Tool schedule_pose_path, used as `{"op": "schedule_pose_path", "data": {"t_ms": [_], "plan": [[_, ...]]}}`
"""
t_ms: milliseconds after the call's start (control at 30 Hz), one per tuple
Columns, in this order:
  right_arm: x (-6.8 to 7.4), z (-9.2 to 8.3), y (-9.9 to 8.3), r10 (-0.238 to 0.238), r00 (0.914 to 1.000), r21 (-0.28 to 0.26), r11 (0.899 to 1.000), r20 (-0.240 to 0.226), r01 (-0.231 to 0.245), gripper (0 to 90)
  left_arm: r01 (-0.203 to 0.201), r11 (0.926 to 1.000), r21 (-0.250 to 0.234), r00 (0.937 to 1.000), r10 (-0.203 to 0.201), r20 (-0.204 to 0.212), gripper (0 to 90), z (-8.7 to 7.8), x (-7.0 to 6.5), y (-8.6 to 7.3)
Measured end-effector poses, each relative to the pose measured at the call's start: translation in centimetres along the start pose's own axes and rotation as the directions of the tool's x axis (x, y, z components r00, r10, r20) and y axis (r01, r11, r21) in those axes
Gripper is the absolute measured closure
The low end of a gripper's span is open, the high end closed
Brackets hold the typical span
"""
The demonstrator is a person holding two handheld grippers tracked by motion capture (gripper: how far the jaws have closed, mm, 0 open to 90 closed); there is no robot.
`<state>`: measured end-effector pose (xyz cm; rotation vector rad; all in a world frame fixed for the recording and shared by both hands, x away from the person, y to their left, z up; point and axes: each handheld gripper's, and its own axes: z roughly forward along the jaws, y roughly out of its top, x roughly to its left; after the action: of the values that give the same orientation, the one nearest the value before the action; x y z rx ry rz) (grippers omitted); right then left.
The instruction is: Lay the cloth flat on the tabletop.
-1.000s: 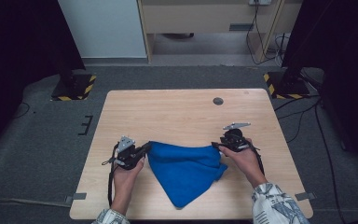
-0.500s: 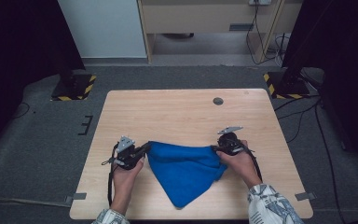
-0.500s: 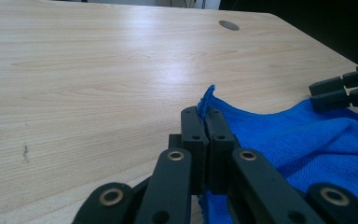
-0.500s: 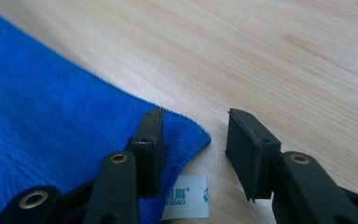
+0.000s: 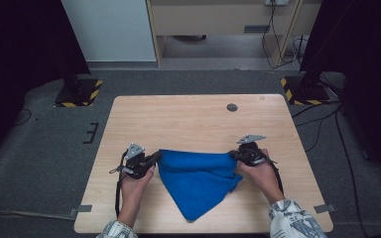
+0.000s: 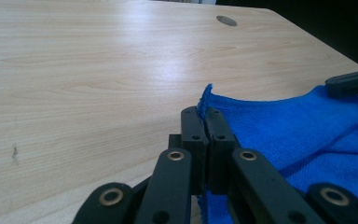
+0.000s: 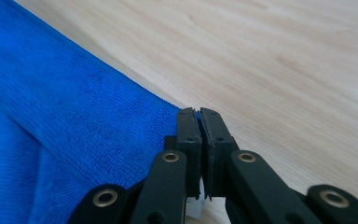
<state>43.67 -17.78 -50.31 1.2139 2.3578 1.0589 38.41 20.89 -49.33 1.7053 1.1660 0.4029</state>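
A blue cloth (image 5: pixel 198 178) lies on the wooden table (image 5: pixel 188 119), folded to a point toward the near edge. My left gripper (image 5: pixel 157 157) is shut on its upper left corner; in the left gripper view the jaws (image 6: pixel 207 114) pinch the cloth's edge (image 6: pixel 298 126). My right gripper (image 5: pixel 233 155) has just been closing and now pinches the upper right corner. In the right gripper view its jaws (image 7: pixel 197 113) meet on a sliver of the cloth (image 7: pixel 65 107). The cloth's top edge runs nearly straight between the two grippers.
A round grommet hole (image 5: pixel 232 107) sits at the table's far right. Bare wood stretches beyond the cloth to the far edge. Dark stands with yellow-black bases (image 5: pixel 79 94) flank the table on the floor.
The right gripper's jaws have closed onto the cloth's right corner, and that hand shifted slightly. The left gripper and its corner stayed put.
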Motion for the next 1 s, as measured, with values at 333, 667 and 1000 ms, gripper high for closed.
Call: {"op": "schedule_pose_path", "data": {"t_ms": [333,667,1000], "plan": [[-0.8,-3.9,1.6,0.018,0.9998,-0.116,0.993,-0.002,-0.019,87.3,-0.017,0.9998,0.002,0.9995,0.017,0.027,87.9,1.0,-0.4,2.7],[-2.0,-4.9,2.1,0.049,0.9988,-0.152,0.987,-0.006,-0.050,87.3,-0.052,0.9985,0.016,0.9983,0.051,0.028,87.9,2.2,-0.8,5.2],[-3.0,-5.5,1.7,0.077,0.9966,-0.192,0.978,-0.031,-0.081,87.3,-0.067,0.9972,0.035,0.9974,0.066,0.030,87.9,3.1,-1.9,6.5]]}}
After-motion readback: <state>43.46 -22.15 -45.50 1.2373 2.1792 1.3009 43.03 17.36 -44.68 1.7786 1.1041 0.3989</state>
